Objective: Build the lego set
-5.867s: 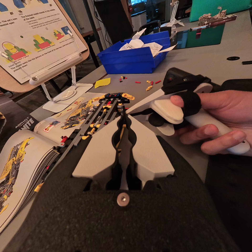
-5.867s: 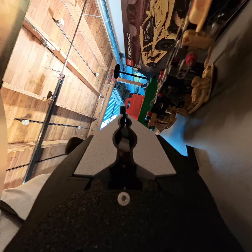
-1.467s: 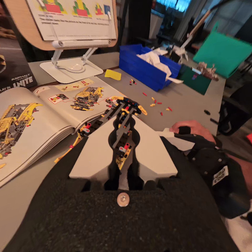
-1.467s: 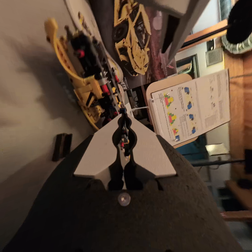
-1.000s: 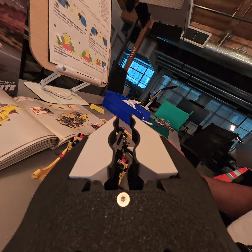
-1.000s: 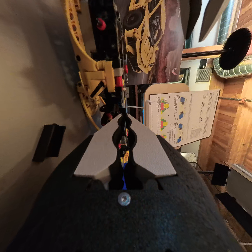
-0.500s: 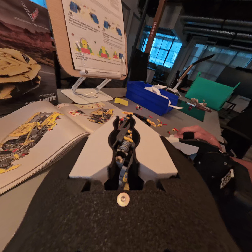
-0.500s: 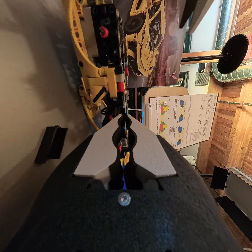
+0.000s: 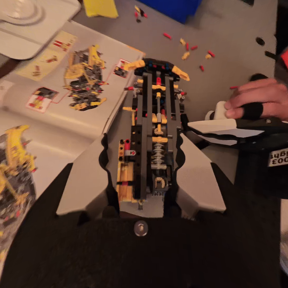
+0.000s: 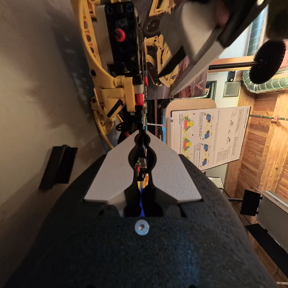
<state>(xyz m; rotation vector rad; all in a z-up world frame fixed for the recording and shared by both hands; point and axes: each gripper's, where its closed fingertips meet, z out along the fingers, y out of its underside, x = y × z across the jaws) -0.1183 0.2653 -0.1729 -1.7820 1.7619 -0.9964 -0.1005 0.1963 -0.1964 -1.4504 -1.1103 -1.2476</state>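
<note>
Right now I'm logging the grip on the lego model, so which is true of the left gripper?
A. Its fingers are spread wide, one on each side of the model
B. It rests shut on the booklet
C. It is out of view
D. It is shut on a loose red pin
A: in the left wrist view the left gripper has its fingers wide apart either side of the model.

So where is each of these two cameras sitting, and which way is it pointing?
Left wrist view: on the left gripper, looking down at the lego car frame between its wide-spread fingers, the open instruction booklet beside it; the person's hand on the right gripper shows.
Right wrist view: on the right gripper, rolled sideways, facing the frame's edge; fingers closed on it.
Shared: the frame, and each view shows the other gripper.
</note>
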